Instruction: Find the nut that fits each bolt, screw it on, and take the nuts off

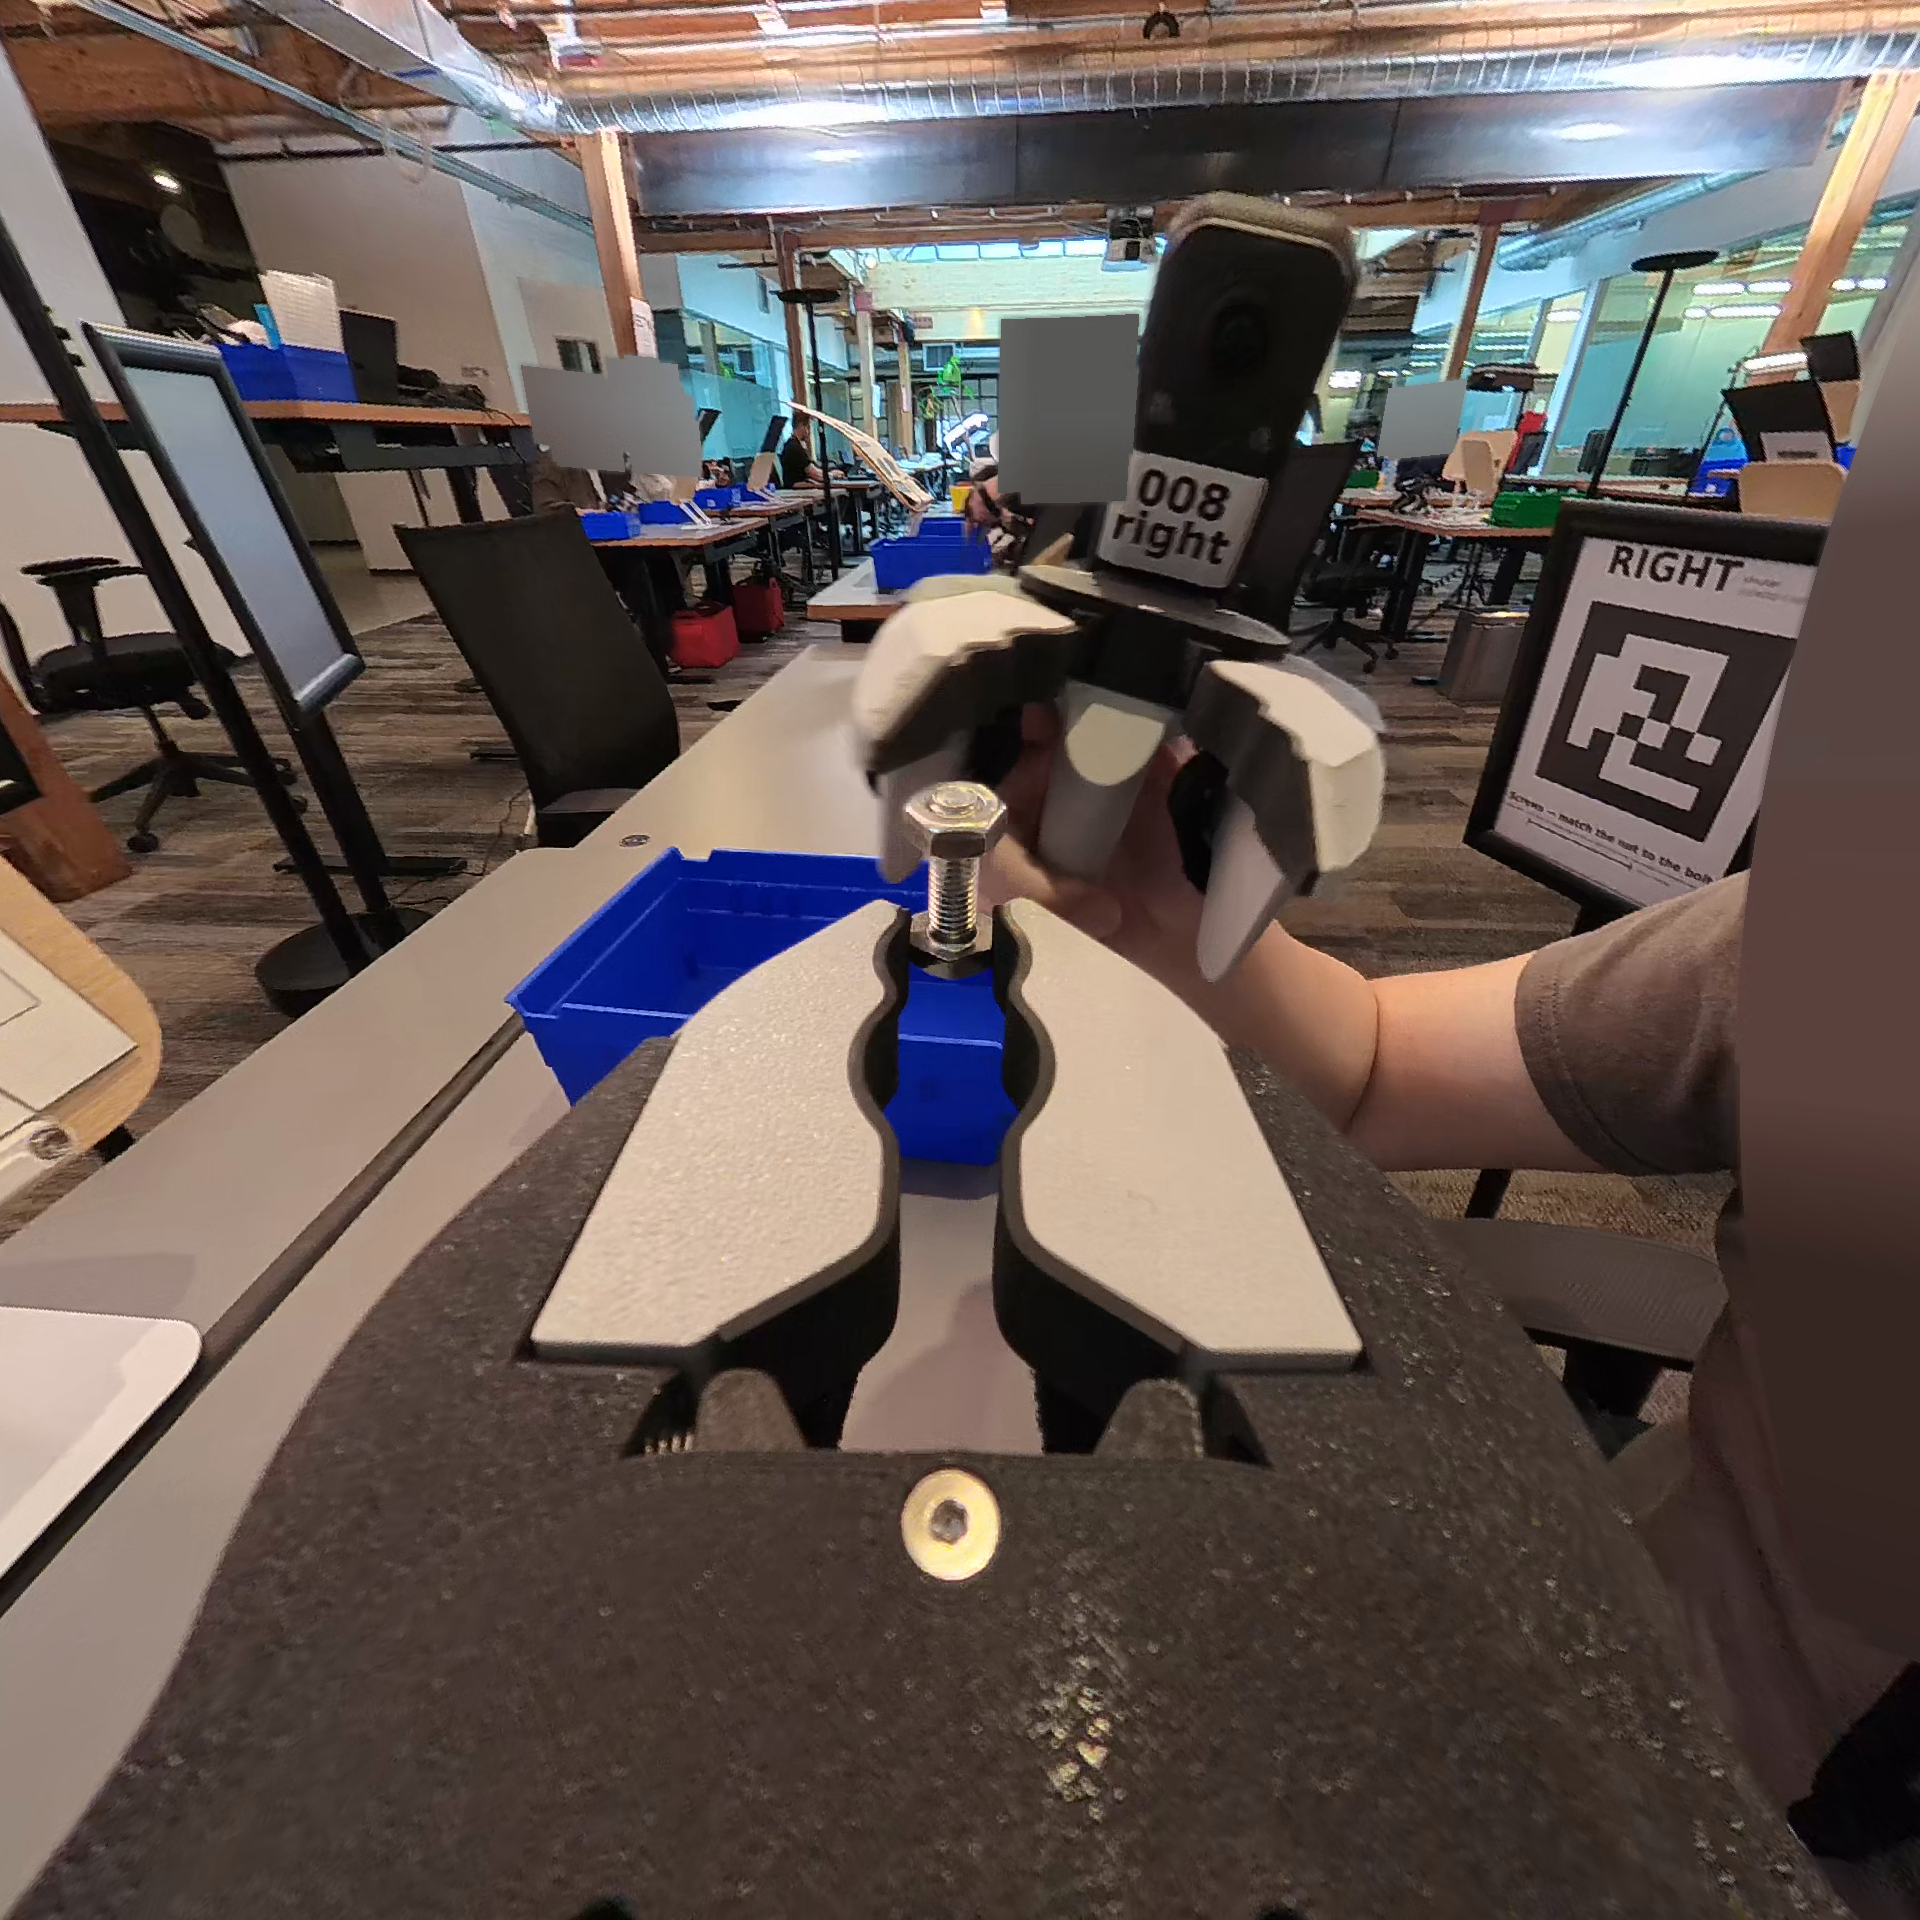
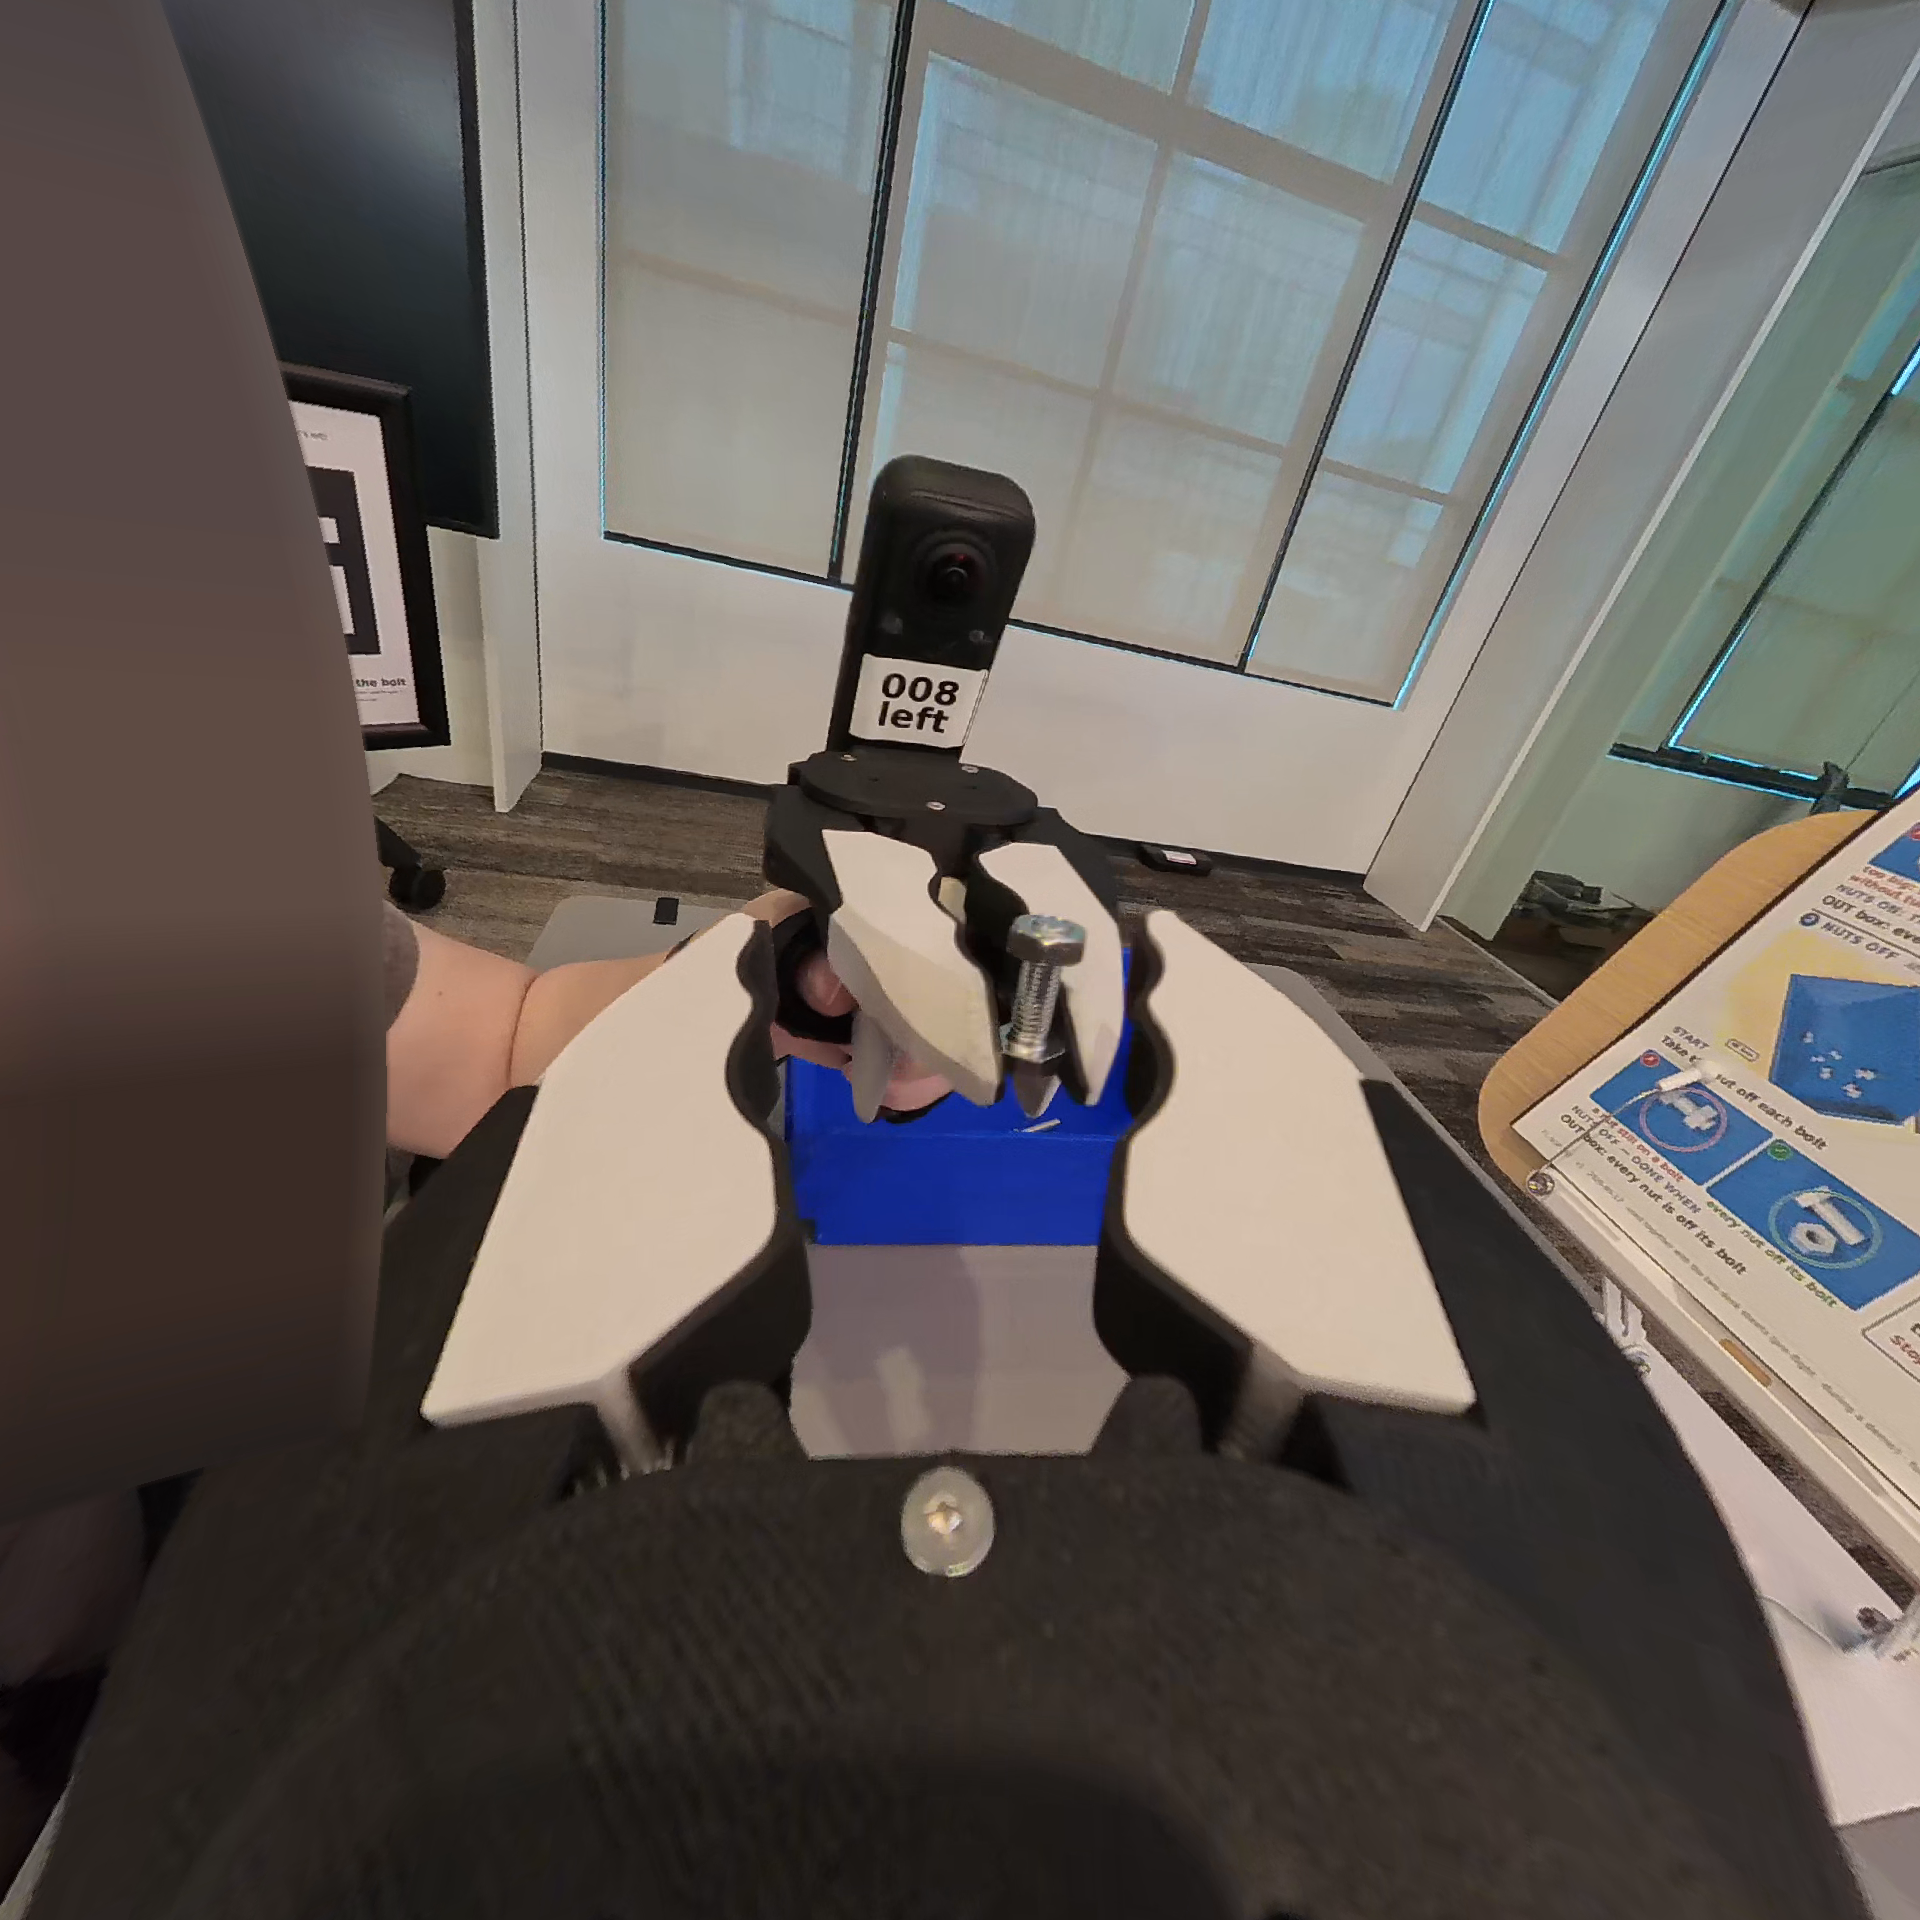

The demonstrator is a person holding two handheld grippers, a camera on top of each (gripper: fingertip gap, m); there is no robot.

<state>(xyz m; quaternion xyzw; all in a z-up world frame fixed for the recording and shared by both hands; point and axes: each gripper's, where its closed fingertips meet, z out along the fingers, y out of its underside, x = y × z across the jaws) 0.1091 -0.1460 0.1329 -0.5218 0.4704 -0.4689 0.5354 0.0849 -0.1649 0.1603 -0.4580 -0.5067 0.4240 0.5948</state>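
Two grippers meet over the blue bin [image 1: 727,966]. Nearest, the left gripper [image 1: 951,940] pinches a nut [image 1: 948,943] at the bolt's [image 1: 953,868] lower end, head up. Beyond, the right gripper [image 1: 1049,831] stands wide open, empty. Steel is stiff, small and slick, so the hex head looks the best place to grip.

Even, bright indoor light from ceiling fixtures [image 1: 1584,130] and a large window [image 2: 1091,343]; soft shadows fall on the tabletop [image 2: 935,1340]. Wide-angle distortion bends the frame edges. The right gripper [image 1: 1101,831] shows motion blur; near edges are defocused.
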